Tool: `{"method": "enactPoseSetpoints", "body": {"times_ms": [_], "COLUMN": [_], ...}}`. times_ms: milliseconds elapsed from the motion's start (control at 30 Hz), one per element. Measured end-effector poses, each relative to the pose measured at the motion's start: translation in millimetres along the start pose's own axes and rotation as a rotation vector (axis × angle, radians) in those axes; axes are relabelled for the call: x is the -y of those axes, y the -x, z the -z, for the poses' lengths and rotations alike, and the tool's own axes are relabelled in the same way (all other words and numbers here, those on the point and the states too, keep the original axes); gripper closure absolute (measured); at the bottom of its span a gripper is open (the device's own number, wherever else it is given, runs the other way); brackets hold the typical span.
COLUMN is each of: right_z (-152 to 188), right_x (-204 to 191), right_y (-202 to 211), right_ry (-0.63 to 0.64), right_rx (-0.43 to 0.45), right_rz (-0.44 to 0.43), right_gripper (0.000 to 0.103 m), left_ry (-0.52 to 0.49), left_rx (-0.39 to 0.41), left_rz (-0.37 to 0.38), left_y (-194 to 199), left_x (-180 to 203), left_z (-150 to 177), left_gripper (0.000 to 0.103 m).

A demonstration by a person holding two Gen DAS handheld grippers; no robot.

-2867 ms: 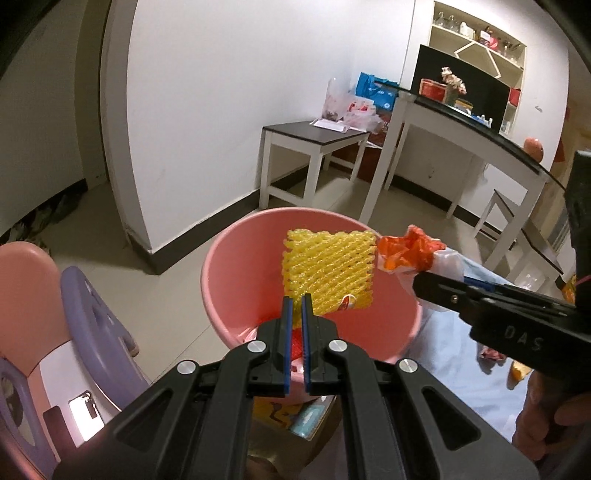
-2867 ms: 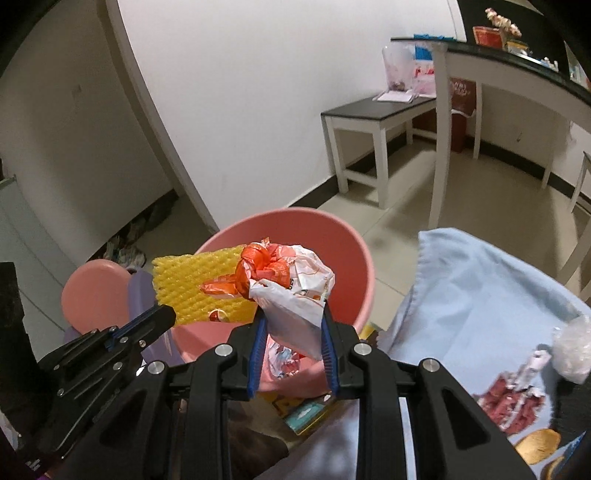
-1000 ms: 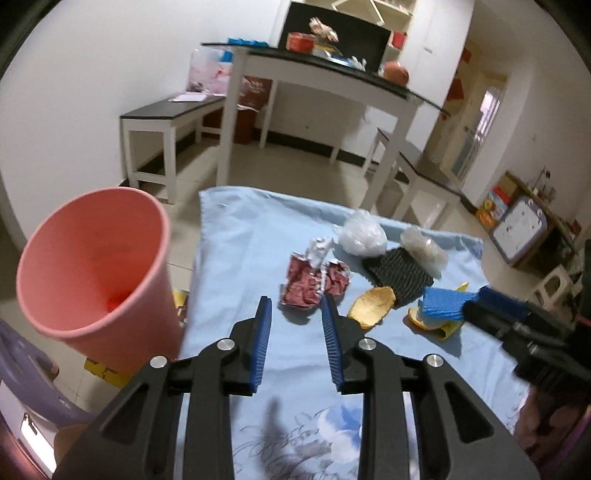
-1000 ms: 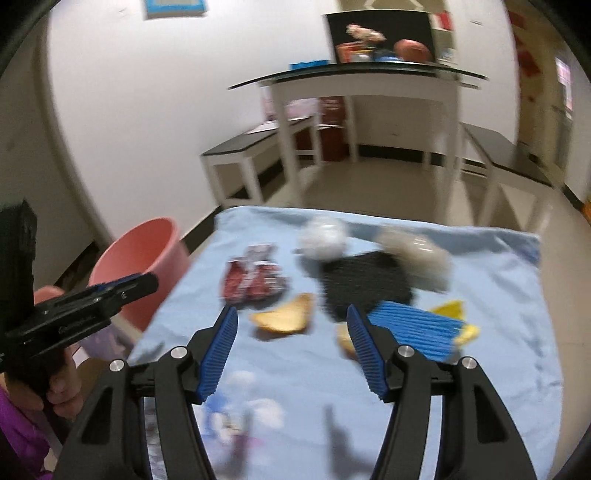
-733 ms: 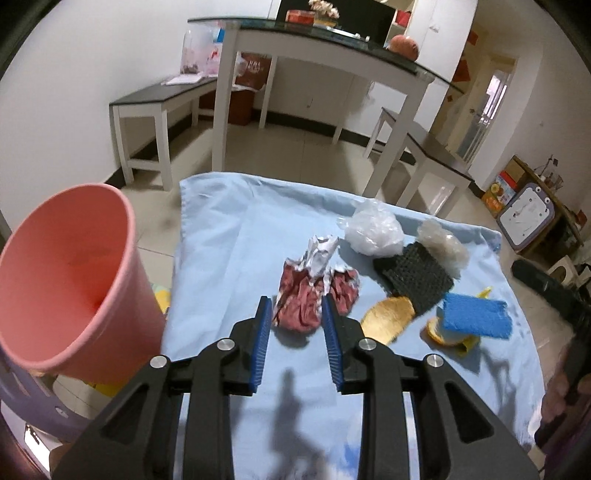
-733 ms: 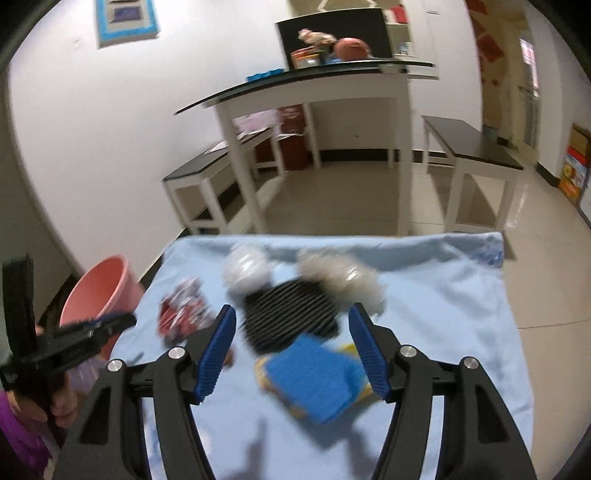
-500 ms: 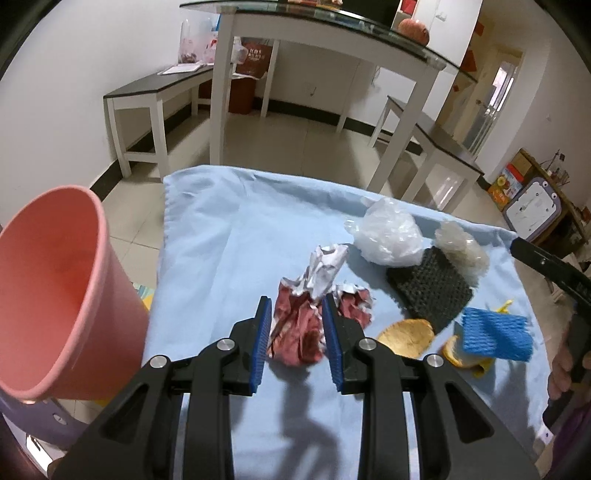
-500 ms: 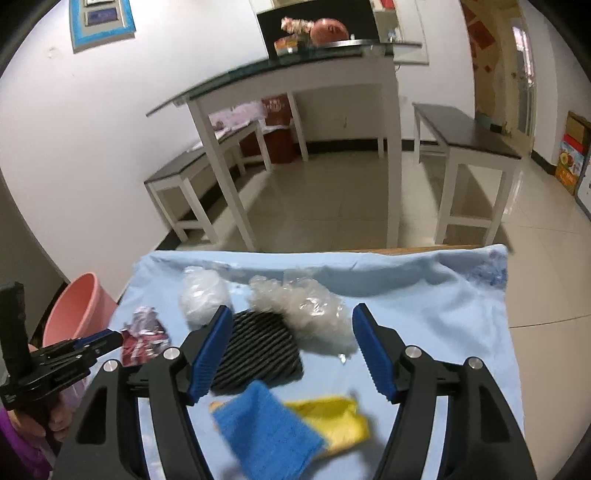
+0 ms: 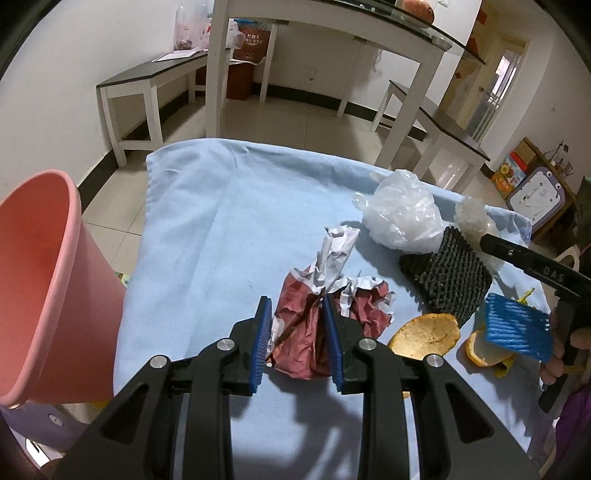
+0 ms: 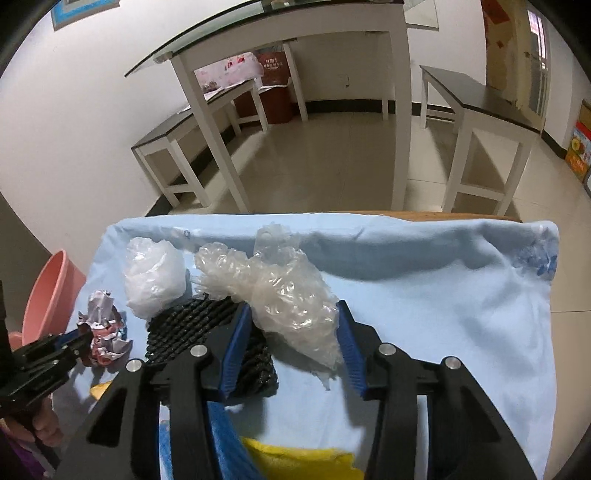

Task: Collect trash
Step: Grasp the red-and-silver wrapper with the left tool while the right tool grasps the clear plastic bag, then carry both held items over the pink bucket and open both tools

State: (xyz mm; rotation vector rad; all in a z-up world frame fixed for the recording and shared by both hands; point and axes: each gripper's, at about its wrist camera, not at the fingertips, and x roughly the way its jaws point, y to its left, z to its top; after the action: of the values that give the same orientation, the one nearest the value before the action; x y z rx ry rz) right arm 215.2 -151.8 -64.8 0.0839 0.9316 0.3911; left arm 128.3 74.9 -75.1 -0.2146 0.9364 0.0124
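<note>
**Both tools poised over trash on the blue cloth**

A pink bin [image 9: 44,280] stands at the left, beside the tabletop's blue cloth [image 9: 192,236]. The left tool [image 9: 297,343] brackets a crumpled red wrapper [image 9: 310,332], pads parted, not clearly pressing. The right tool [image 10: 291,350], its jaws just closing, straddles the bubble wrap [image 10: 291,302] beside black foam netting [image 10: 192,325]; no firm squeeze shows.

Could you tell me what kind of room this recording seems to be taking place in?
It is most likely a room in a home, perhaps a dining or living area: a glass-topped table with white legs, dark-topped benches on a tiled floor, and a child's drawing board in the corner.
</note>
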Motion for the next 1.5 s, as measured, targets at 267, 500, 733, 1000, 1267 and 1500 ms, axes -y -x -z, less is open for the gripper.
{"method": "enactPoseSetpoints", "body": {"times_ms": [267, 500, 733, 1000, 1267, 1500], "right_z": [8, 23, 34, 28, 20, 15], "right_x": [-2, -19, -61, -135, -217, -279], "right_y": [47, 92, 120, 117, 101, 73], "right_ry": [-0.004, 0.003, 0.073, 0.169, 0.254, 0.300], "right_rx": [0.089, 0.157, 0.192, 0.179, 0.154, 0.109], "right_rz": [0.007, -0.012, -0.060, -0.157, -0.265, -0.355], "right_gripper": [0.061, 0.061, 0.061, 0.061, 0.060, 0.060], "left_ry": [-0.020, -0.028, -0.028, 0.016, 0.119, 0.214], "left_rx": [0.071, 0.174, 0.267, 0.376, 0.435, 0.439], "left_rz": [-0.007, 0.017, 0.010, -0.052, -0.132, -0.226], "left_y": [22, 73, 116, 164, 194, 203], "left_x": [13, 23, 23, -7, -65, -122], "left_z": [11, 19, 24, 32, 40, 49], "left_gripper": [0.087, 0.087, 0.087, 0.087, 0.087, 0.087]}}
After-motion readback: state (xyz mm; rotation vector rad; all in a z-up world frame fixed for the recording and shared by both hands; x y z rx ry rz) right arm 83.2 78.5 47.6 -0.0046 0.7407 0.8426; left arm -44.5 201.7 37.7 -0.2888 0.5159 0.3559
